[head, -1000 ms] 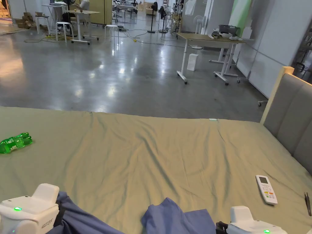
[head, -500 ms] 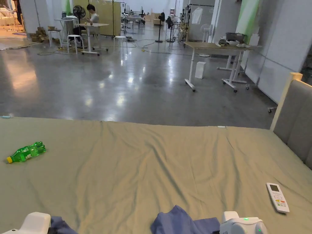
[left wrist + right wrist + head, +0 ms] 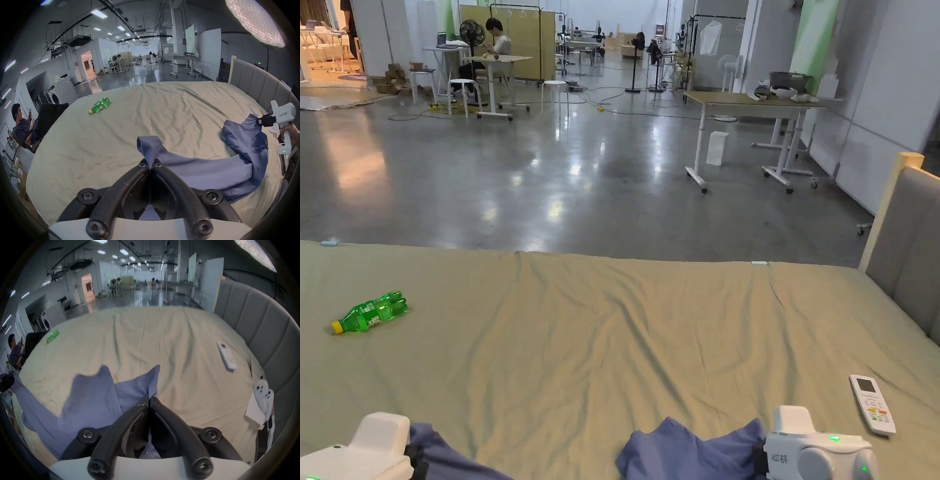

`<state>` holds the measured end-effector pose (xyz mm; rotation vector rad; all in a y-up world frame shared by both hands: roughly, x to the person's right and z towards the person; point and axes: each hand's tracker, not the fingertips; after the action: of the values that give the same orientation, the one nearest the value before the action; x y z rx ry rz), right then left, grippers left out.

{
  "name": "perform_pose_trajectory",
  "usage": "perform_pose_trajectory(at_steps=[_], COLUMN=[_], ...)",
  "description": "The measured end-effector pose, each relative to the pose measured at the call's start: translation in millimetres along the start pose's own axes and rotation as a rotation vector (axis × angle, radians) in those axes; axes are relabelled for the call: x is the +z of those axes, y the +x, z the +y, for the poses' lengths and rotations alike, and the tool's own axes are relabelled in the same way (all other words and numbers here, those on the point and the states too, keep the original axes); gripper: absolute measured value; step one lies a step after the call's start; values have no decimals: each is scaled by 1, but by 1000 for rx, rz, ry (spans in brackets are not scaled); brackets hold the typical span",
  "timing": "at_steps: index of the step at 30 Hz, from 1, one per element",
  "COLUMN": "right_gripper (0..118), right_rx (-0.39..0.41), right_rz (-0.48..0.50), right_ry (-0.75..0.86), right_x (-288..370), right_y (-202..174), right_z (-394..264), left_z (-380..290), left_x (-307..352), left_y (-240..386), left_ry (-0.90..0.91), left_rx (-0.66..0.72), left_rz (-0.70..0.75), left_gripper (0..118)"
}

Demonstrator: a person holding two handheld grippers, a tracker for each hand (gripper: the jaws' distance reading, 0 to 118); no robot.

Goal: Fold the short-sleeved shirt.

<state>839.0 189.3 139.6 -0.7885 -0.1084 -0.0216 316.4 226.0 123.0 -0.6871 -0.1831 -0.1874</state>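
Observation:
A blue short-sleeved shirt lies crumpled at the near edge of the bed. In the left gripper view my left gripper is shut on a fold of the shirt, which stretches right to the other gripper. In the right gripper view my right gripper is shut on another corner of the shirt. The head view shows the white bodies of the left gripper and the right gripper at the bottom, with the cloth between them.
The bed sheet is olive-tan and wrinkled. A green plastic bottle lies at far left, a white remote at right. A grey padded headboard borders the right side. A seated person is left of the bed.
The head camera tilted up and turned, so the scene sits lower. The right gripper has come up and forward with the shirt corner; more blue cloth is lifted beside it.

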Motion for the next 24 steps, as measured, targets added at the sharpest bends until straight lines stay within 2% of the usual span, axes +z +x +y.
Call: perform_pose_trajectory(at_steps=[5,15,16,19,24], right_gripper=[1,1,1,1,1], right_rx=[49,57,55,101,59], right_rz=[-23,-71,-77,-128,-168], right_ry=[154,465,491,582,597], right_x=[58,195,193,224,251], right_y=[-2,-1,2,5,23], right_z=[34,107,114,135,160], left_z=[23,83,90,109,130], left_x=[36,130,140,167,194], left_y=[-17,-73,-79,-97,-130], left_ry=[83,288,313,364,410], left_rx=[19,94,96,101,122], left_rz=[38,114,121,152,221], left_gripper=[2,2,2,2,2])
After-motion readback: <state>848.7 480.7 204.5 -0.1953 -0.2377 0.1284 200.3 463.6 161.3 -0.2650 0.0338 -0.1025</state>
